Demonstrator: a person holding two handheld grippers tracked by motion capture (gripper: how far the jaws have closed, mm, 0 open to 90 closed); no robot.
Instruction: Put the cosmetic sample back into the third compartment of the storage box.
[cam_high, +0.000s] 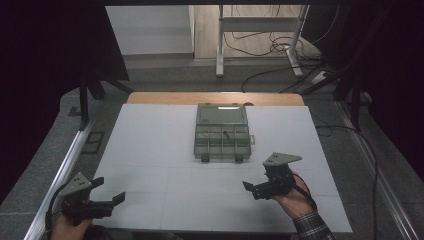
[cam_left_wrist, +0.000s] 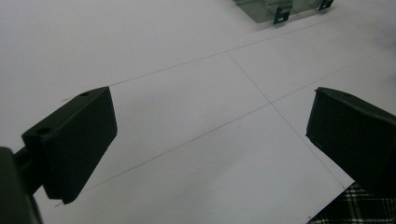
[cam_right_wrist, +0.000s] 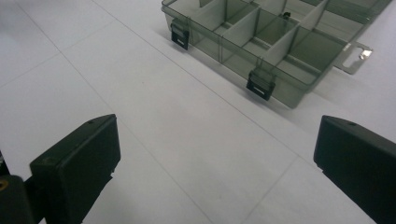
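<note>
Two grippers hover, jaws spread wide, empty | left gripper (cam_high: 111, 193) well apart from organizer box (cam_high: 221, 133) | right gripper (cam_high: 248, 190) near its latched front edge

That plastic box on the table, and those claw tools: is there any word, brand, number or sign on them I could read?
None can be read.
Box: clear smoky plastic with dividers and black latches; no label shows.
Left gripper and right gripper: plain black jaws, grey plates, no marking.
Table: only thin pencil-like lines, no writing.
</note>
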